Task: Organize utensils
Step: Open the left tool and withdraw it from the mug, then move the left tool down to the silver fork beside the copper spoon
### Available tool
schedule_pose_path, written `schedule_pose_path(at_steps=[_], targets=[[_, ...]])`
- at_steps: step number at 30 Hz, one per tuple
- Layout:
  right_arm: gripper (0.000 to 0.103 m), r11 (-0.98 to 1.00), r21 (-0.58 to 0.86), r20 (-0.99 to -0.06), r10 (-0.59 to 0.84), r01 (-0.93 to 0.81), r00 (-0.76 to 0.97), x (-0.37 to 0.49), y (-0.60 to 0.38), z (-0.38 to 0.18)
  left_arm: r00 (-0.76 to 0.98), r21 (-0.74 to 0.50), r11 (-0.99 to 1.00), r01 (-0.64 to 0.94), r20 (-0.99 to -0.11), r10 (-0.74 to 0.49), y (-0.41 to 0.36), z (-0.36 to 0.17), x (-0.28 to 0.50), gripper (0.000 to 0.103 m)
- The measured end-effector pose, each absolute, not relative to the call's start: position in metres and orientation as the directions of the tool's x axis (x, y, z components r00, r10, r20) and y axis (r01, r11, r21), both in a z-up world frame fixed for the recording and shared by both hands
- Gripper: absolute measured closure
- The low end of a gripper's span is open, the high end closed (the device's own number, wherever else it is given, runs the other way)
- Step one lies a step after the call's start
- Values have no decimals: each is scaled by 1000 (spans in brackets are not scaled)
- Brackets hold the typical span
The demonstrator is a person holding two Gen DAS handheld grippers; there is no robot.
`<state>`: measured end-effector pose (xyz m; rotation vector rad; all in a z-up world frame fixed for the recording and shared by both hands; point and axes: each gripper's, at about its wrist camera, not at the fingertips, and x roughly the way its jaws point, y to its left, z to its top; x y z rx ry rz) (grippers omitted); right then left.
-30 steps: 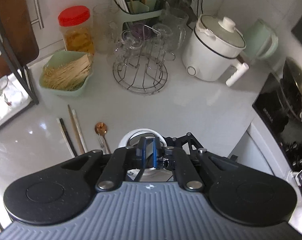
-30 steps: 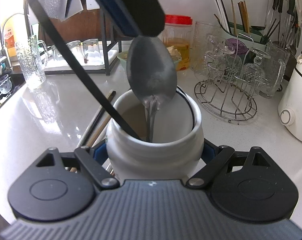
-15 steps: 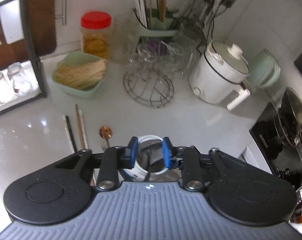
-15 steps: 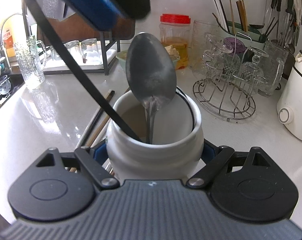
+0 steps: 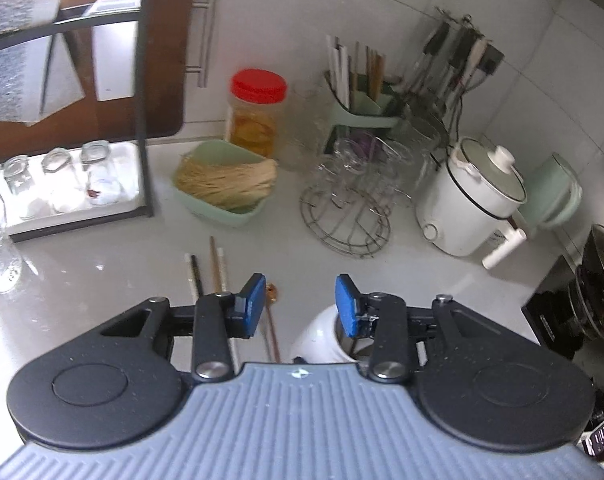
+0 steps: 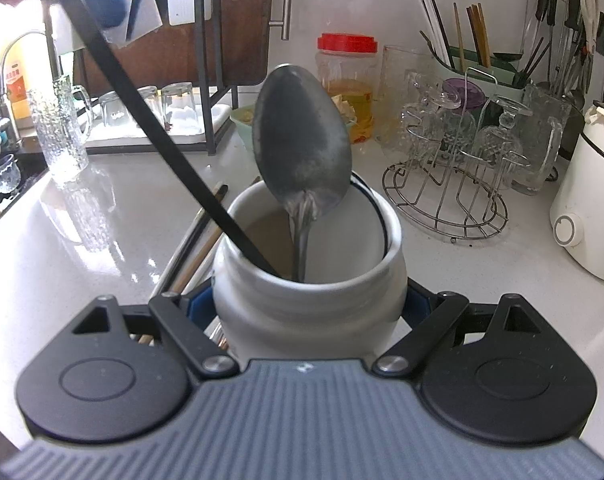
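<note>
My right gripper (image 6: 308, 304) is shut on a white ceramic jar (image 6: 310, 300) that stands on the counter. In the jar a steel spoon (image 6: 302, 148) stands bowl up, and a long black stick (image 6: 161, 140), a chopstick by its look, leans out to the left. My left gripper (image 5: 300, 306) hovers above and left of the jar (image 5: 322, 340); its jaws have just been opening and nothing is between the blue pads (image 5: 253, 306). On the counter lie several loose chopsticks (image 5: 217, 272) and a copper spoon (image 5: 271, 292).
A wire glass rack (image 5: 346, 216), a green dish of noodles (image 5: 221, 184), a red-lidded jar (image 5: 257, 112) and a green utensil caddy (image 5: 358, 108) stand behind. A white cooker (image 5: 470, 204) is at right, a stove (image 5: 562, 320) beyond it, and a black shelf with glasses (image 5: 61, 184) at left.
The left gripper has opened and let go of the black stick, which now leans in the jar. It has drawn back and to the left of the jar. The right gripper has not moved.
</note>
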<state>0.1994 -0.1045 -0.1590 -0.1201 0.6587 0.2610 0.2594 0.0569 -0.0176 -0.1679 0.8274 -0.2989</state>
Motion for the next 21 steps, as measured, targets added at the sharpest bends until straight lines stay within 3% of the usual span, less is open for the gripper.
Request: schedule_pose_path(at_steps=[21], targets=[[12,968,-23,-619,184,-252,763,196,-106,-159,634,-267,961,76,-730,-253,107,-89,246,59]])
